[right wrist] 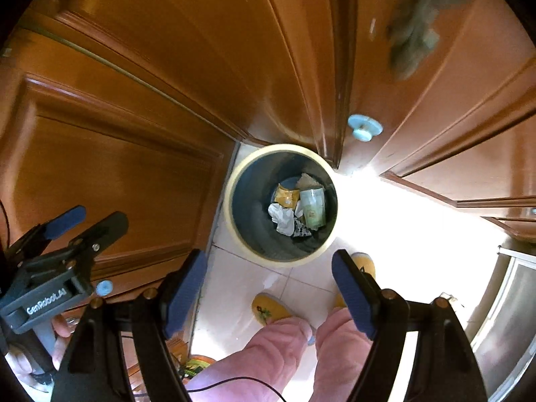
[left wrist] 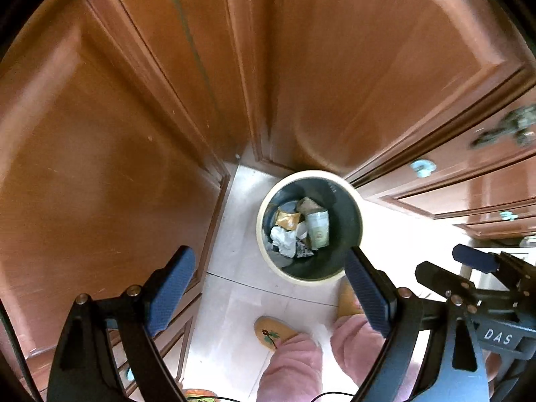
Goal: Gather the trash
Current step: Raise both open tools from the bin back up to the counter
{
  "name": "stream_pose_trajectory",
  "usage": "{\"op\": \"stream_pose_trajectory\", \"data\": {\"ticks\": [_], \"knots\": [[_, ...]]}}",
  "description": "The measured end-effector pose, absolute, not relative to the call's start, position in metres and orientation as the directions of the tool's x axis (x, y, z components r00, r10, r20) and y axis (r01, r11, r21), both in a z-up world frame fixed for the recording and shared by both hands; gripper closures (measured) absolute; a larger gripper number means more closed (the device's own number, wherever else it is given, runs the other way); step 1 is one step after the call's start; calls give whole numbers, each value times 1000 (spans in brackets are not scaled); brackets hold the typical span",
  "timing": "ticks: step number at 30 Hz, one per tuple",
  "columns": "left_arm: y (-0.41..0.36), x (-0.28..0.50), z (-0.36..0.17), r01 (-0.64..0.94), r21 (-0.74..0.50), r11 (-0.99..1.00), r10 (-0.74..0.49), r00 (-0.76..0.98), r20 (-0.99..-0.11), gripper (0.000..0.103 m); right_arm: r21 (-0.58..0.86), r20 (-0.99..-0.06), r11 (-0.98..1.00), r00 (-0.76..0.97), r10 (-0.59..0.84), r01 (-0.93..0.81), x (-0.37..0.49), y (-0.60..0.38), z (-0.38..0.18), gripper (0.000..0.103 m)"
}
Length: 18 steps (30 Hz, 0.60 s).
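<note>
Both cameras look straight down into the waste bin [left wrist: 310, 279], which stands on the tiled floor [left wrist: 234, 288] in the corner of the wooden cabinets [left wrist: 100, 167]. The left hand-held gripper [left wrist: 268, 289] hangs above it with jaws wide apart, nothing between them. The right hand-held gripper [right wrist: 269, 296] is the same, spread and empty. At the bottom lies the trash: a crumpled white paper [right wrist: 283, 217], a yellow wrapper [right wrist: 287, 198] and a pale green packet [right wrist: 313, 208]. All of it looks light, soft and crushable, so a pinch on any raised fold should do. What sits beneath the pile is hidden, and the print on the packet is too small to read. The person's slippers [right wrist: 268, 310] stand just beside the bin.
</note>
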<state>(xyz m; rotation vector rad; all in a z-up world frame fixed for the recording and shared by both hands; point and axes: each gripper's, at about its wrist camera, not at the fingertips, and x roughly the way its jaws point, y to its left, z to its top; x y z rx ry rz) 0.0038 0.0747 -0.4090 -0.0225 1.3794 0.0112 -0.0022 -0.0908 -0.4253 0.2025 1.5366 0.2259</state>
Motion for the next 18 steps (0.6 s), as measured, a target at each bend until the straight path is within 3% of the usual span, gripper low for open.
{"op": "stream_pose_trajectory", "data": {"ticks": [18], "knots": [[44, -25, -174, 86, -62, 994, -93, 414, -906, 14, 246, -945, 967, 206, 253, -59, -28, -112, -208, 25]]}}
